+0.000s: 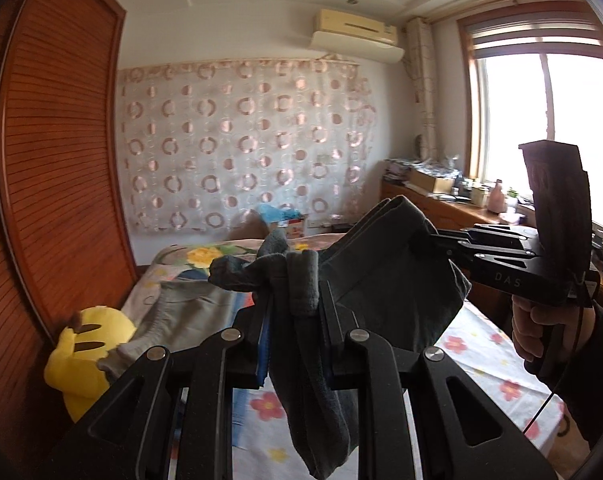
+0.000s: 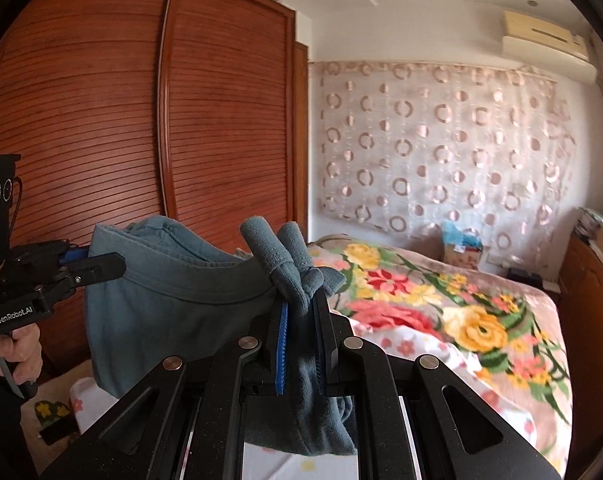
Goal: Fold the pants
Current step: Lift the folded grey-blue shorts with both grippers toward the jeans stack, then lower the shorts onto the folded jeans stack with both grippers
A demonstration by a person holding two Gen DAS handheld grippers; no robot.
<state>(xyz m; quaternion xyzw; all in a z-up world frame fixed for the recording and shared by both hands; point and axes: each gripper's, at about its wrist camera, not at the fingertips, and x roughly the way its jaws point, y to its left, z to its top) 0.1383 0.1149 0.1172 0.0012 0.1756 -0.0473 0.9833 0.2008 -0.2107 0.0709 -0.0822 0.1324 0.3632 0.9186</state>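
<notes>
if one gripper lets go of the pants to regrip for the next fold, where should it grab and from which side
Probably the loose hanging end of the pants, taken from below. The left gripper and right gripper are each shut on a bunched corner of the top edge, held up above the bed, so the cloth sags between them and drapes down. That dangling end is free and thin enough to pinch.

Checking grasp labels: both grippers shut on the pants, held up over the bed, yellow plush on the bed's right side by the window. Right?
One thing is off: the yellow plush sits on the bed's left side, against the wooden wardrobe, not by the window; the left wrist view shows it. The left gripper and right gripper are shut on the pants, held above the bed.
</notes>
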